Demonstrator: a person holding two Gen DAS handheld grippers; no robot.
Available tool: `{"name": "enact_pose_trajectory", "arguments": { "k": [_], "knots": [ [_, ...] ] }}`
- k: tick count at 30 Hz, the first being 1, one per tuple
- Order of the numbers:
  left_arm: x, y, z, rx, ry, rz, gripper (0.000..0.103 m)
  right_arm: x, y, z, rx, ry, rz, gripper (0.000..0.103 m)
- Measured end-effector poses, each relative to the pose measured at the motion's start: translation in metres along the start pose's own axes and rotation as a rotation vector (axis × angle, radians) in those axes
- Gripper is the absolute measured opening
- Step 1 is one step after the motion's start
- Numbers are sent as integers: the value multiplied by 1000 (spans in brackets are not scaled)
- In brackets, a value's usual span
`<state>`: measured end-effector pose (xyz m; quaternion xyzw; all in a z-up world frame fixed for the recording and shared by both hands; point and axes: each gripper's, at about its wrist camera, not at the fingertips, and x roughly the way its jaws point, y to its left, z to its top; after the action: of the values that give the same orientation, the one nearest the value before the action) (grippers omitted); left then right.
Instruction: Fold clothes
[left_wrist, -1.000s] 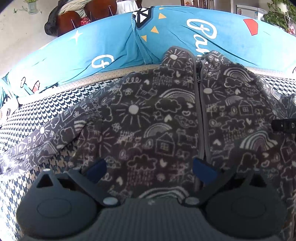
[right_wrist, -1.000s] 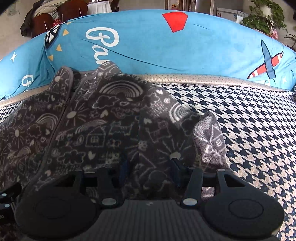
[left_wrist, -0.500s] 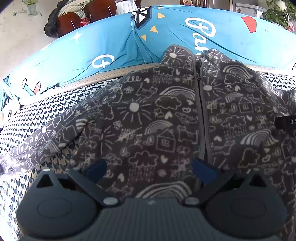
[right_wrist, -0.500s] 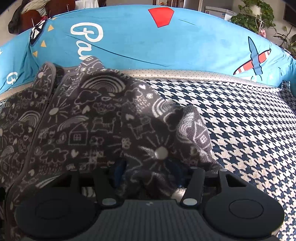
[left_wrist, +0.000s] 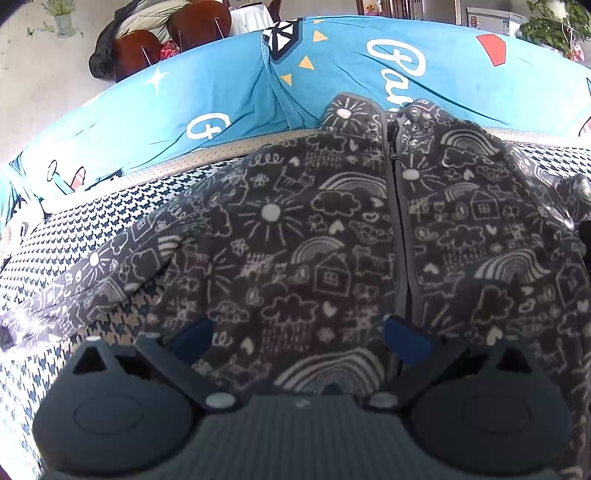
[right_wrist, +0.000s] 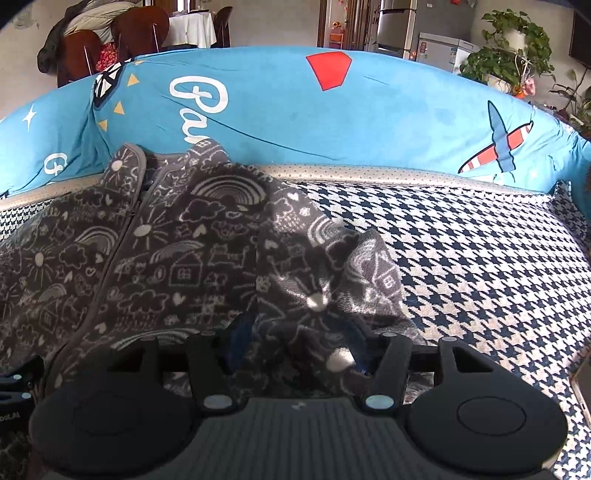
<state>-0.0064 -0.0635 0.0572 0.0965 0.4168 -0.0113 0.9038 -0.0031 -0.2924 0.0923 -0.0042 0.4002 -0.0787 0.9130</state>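
A grey zip-up fleece jacket (left_wrist: 332, 240) with white doodles lies front-up on the houndstooth sofa seat (left_wrist: 74, 229). Its collar rests against the blue backrest. One sleeve (left_wrist: 92, 288) stretches out flat to the left. My left gripper (left_wrist: 299, 341) hovers open over the jacket's lower front, with nothing between its blue pads (left_wrist: 192, 339). In the right wrist view the other sleeve (right_wrist: 314, 280) is bunched and folded in over the jacket (right_wrist: 166, 266). My right gripper (right_wrist: 299, 341) has that bunch between its jaws, which are opening; the cloth still fills the gap.
The blue printed cover (right_wrist: 332, 122) runs along the sofa back. Bare houndstooth seat (right_wrist: 461, 277) spreads to the right of the jacket. Behind the sofa are wooden chairs (right_wrist: 110, 40) with a coat, a fridge and potted plants (right_wrist: 517, 48).
My right gripper has risen and drawn back a little with the sleeve bunch between its jaws, which stand wider than before. The left gripper and the jacket's body have stayed put.
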Motion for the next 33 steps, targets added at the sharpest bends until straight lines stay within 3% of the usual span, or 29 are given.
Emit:
{"name": "enact_pose_trajectory", "arguments": {
  "k": [9, 33],
  "knots": [
    [-7, 1, -10, -29, 17, -19, 103, -23, -23, -9, 30, -17, -35, 64],
    [-18, -3, -26, -46, 22, -50, 103, -44, -87, -44, 161, 15, -107, 65]
  ]
}}
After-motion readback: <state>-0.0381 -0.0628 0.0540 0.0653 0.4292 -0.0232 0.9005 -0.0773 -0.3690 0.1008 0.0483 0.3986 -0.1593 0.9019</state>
